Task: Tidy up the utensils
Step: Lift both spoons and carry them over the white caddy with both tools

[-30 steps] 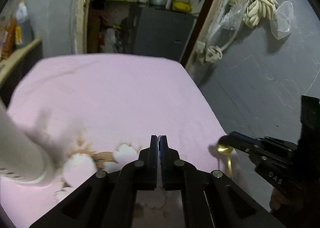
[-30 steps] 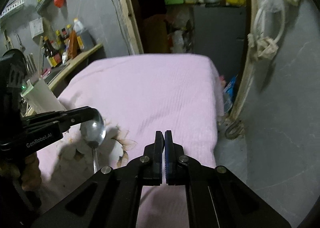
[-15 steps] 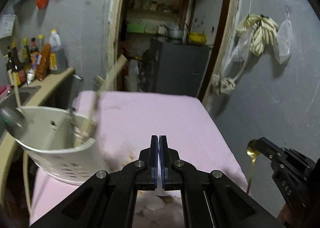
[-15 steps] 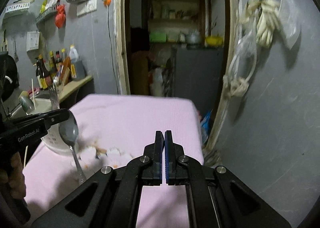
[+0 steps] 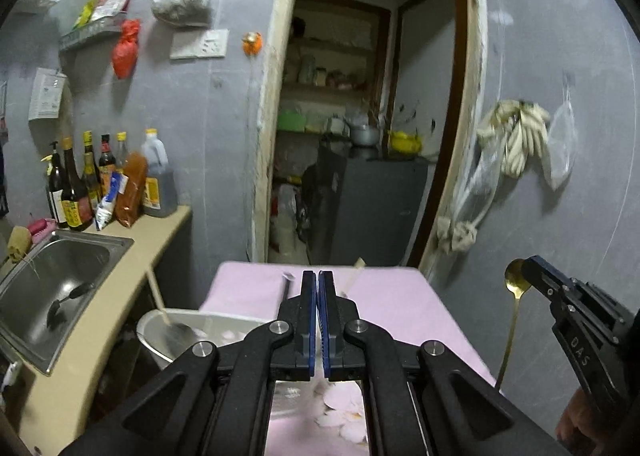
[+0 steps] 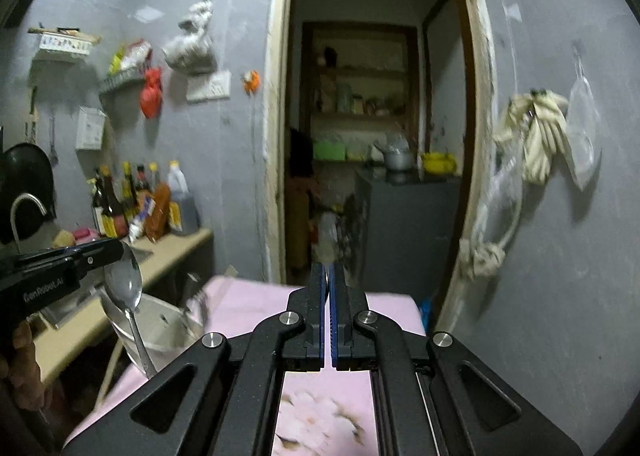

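Pink cloth [image 5: 384, 296] with a pale flower print covers the table right under you, and both of your grippers are raised above it, aimed toward the doorway.

Your left gripper [image 5: 317, 284] has its jaws pressed together. In the right wrist view it comes in from the left edge [image 6: 116, 252], and there you can see it pinching a silver spoon [image 6: 124, 288] by the bowl, the handle hanging down. Your right gripper [image 6: 329, 276] is likewise pressed shut. The left wrist view shows it at the right edge [image 5: 524, 268], pinching a gold spoon [image 5: 516, 288] at the top of the bowl, with the thin handle hanging straight down beside the table's right edge.

Just past the left gripper, at the table's left side, sits a white plastic basket [image 5: 172, 336]. Utensils stand in it: a light stick-like handle leans out to the left, and what may be chopsticks [image 5: 354, 274] and a dark handle poke up behind the fingers, though that part is blurred.

Left of the table runs a tan counter [image 5: 132, 276] with a steel sink [image 5: 48, 284] set in it. Sauce bottles [image 5: 108, 180] are lined up against the grey wall behind. Farther back, the open doorway [image 5: 372, 136] shows shelves and a dark cabinet. Gloves [image 5: 516, 140] hang on the wall to its right.
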A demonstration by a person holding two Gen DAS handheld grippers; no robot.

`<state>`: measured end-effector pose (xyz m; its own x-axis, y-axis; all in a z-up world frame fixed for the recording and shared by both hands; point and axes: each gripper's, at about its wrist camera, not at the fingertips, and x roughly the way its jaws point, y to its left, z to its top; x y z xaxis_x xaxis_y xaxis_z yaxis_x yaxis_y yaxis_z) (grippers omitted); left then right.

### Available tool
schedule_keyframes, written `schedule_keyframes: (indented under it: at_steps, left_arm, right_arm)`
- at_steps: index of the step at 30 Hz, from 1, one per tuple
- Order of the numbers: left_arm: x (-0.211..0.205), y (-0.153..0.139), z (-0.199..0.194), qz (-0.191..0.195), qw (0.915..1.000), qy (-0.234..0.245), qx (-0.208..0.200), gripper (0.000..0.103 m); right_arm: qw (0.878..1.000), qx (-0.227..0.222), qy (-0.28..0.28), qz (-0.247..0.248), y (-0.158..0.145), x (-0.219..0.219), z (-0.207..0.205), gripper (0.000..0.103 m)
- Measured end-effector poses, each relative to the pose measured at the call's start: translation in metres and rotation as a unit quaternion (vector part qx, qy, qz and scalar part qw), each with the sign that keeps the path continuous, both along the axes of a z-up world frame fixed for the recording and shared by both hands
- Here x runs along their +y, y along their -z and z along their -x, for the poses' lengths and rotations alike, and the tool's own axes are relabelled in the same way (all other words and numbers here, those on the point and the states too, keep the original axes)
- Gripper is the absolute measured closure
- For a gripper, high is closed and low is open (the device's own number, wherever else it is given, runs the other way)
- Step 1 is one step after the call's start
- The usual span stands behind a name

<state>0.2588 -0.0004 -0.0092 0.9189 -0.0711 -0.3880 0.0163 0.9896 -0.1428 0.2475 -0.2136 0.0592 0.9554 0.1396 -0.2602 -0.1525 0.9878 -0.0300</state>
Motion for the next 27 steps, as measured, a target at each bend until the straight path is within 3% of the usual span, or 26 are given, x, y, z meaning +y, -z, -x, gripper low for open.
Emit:
schedule_keyframes:
  at_steps: [6,16,27]
  left_arm:
    - [0.065,-0.031,0.005,0.022,0.9987,-0.036,-0.029,0.101]
    - [0.145,-0.039,-0.002,-0.015,0.9928,-0.109,-0.047,0.101]
    - [0.163,-0.023,-0.031,-0.066,0.9860,-0.139,-0.064,0.101]
  right_arm:
    - [0.999,-0.044,-0.019,0.001,-0.026,0.047,0.002,0.101]
    - [0.997,-0.074,-0.020,-0.011,-0.029,0.105,-0.016,0.101]
    - [0.998,-0.067,-0.006,0.010,-0.011,0.144,-0.045,0.101]
